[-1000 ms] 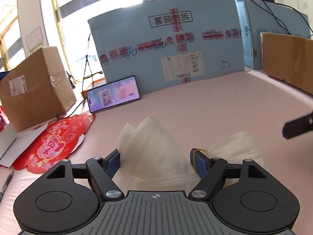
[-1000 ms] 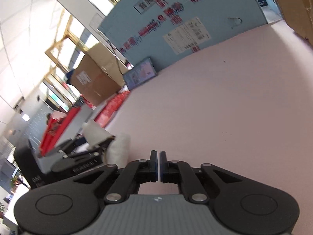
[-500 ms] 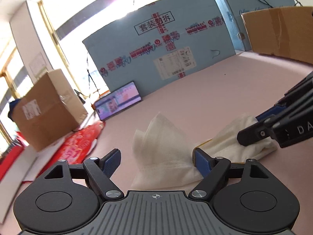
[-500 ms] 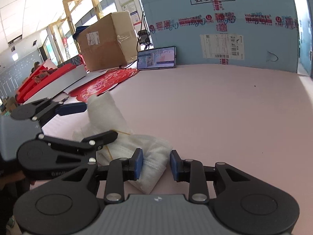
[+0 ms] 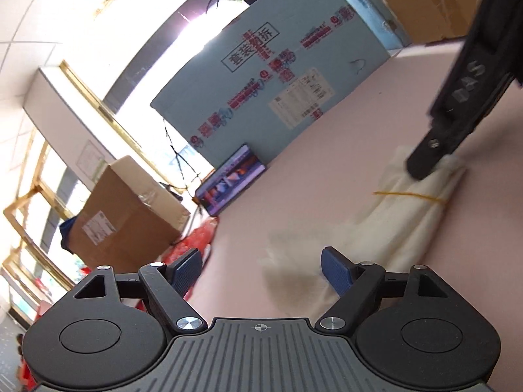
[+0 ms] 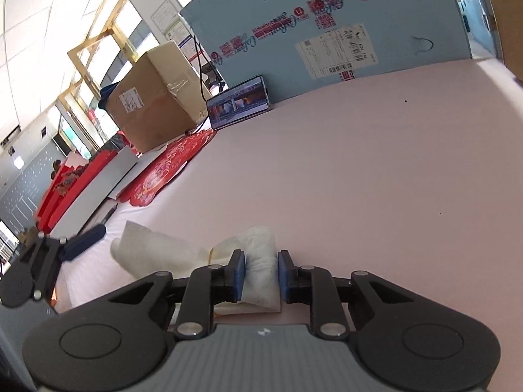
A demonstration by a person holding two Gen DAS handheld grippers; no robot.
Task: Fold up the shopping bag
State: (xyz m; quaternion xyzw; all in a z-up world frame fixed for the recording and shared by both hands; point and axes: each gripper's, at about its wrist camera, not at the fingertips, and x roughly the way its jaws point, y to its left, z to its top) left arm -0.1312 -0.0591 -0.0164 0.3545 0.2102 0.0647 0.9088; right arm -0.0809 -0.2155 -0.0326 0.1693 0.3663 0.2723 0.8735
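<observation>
The white shopping bag [image 5: 418, 215] lies on the pink table [image 5: 327, 170] as a long rolled bundle with a thin yellow band [image 5: 412, 194] around it. My left gripper [image 5: 261, 258] stands wide open; the bag's near end is a blur low between its fingers, untouched by the pads. My right gripper [image 6: 261, 256] has its jaws closing on the bag's [image 6: 157, 245] other end, and both blue pads press the cloth. One right finger [image 5: 425, 163] shows on the bag in the left wrist view. A left finger [image 6: 81, 238] shows at the left in the right wrist view.
A large blue carton [image 6: 327, 32] stands along the back with a phone [image 6: 240, 103] leaning on it. A brown box [image 6: 153, 98] and red paper cut-outs [image 6: 163, 170] sit at the left. Brown cardboard [image 5: 425, 6] stands at the right.
The right gripper came in from the right and closed on the bag's end. The bag's raised flap has gone down into a flat roll. The left gripper's view has rolled.
</observation>
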